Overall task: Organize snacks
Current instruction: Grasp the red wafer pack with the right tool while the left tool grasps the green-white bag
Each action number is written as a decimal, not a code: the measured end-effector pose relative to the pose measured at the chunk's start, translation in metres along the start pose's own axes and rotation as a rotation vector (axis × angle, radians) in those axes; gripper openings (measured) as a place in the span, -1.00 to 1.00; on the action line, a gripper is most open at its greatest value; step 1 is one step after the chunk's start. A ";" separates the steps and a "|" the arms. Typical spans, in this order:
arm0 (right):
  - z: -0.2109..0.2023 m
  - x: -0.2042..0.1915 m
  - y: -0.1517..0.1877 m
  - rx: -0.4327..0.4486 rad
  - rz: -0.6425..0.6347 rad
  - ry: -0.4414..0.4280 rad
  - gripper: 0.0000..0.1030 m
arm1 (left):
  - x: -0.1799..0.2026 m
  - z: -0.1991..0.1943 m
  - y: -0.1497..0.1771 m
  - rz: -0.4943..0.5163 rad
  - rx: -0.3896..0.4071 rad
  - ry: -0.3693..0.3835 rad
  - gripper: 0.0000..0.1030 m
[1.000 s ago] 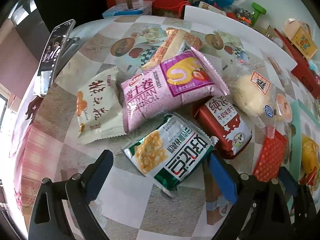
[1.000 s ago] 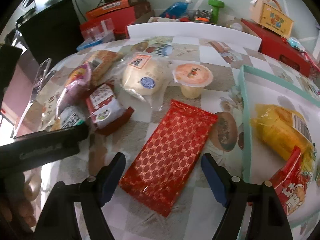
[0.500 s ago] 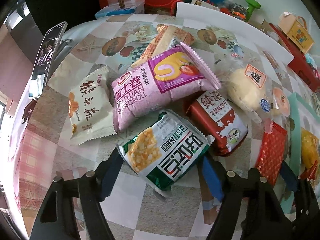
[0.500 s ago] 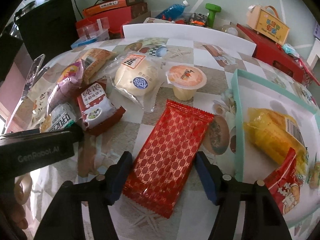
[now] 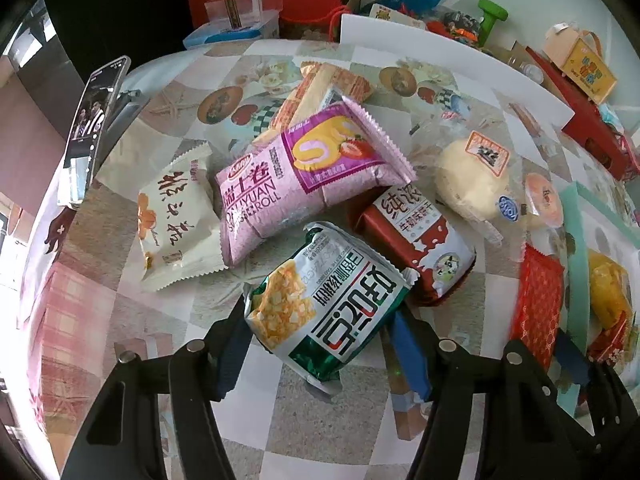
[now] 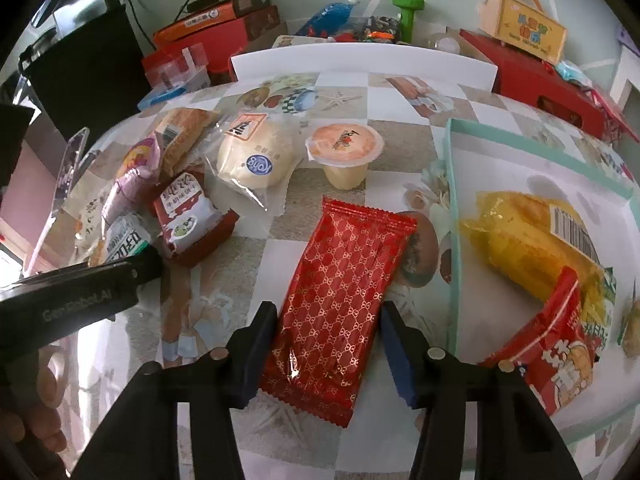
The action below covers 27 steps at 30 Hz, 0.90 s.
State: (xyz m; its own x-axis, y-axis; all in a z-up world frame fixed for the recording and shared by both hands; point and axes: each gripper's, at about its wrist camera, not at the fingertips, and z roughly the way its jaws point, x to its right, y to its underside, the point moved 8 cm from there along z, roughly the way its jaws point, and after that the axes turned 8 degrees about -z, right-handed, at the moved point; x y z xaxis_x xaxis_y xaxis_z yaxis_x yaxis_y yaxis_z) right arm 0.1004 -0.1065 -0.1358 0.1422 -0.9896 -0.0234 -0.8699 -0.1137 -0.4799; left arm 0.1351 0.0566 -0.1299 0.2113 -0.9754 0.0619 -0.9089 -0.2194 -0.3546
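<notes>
The table (image 6: pixel 352 80) under me is rounded at its left edge and covered in a glossy checked cloth printed with food pictures; a white board (image 6: pixel 360 62) stands along its far side, with red boxes (image 6: pixel 224 20) and clutter against a pale wall behind. The widest bare patch of cloth lies near my own fingers, in front of the packets. To my right sits a teal-rimmed tray (image 6: pixel 450 208) with a white floor, already holding a crinkly yellow bag (image 6: pixel 528 240) and a red printed packet (image 6: pixel 560 340). My right gripper (image 6: pixel 326 344) has its jaws narrowed around the near end of a flat red foil packet (image 6: pixel 344 280) lying just left of the tray; the blue pads sit at its edges, though I cannot tell whether they press it. My left gripper (image 5: pixel 320 344) is closed on a puffy green-and-white snack bag (image 5: pixel 324 300), its sides pinched between my pads. Beyond it lie a pink Swiss-roll pouch (image 5: pixel 304 176), a dark red milk-biscuit pack (image 5: pixel 416 240), a cream sachet (image 5: pixel 176 216), a clear-wrapped bun (image 5: pixel 472 184) and a sealed jelly cup (image 6: pixel 344 152). A phone (image 5: pixel 96 120) leans at the left edge.
</notes>
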 end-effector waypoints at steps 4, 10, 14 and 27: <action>-0.005 0.002 0.001 0.002 0.023 -0.026 0.05 | 0.000 -0.012 0.002 0.005 0.019 0.009 0.29; -0.023 0.002 -0.002 0.046 0.031 -0.037 0.05 | -0.001 -0.026 0.001 0.005 0.048 0.022 0.29; -0.038 0.000 -0.006 0.084 0.035 -0.046 0.05 | 0.000 -0.038 -0.004 0.002 0.081 0.037 0.29; -0.066 0.006 -0.017 0.158 0.056 -0.058 0.05 | 0.013 -0.069 -0.016 0.024 0.172 0.067 0.29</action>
State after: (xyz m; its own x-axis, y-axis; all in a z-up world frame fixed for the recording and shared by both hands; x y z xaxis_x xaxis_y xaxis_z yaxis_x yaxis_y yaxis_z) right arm 0.0854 -0.1167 -0.0697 0.1266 -0.9867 -0.1022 -0.7930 -0.0388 -0.6080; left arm 0.1280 0.0458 -0.0585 0.1603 -0.9807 0.1117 -0.8371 -0.1950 -0.5111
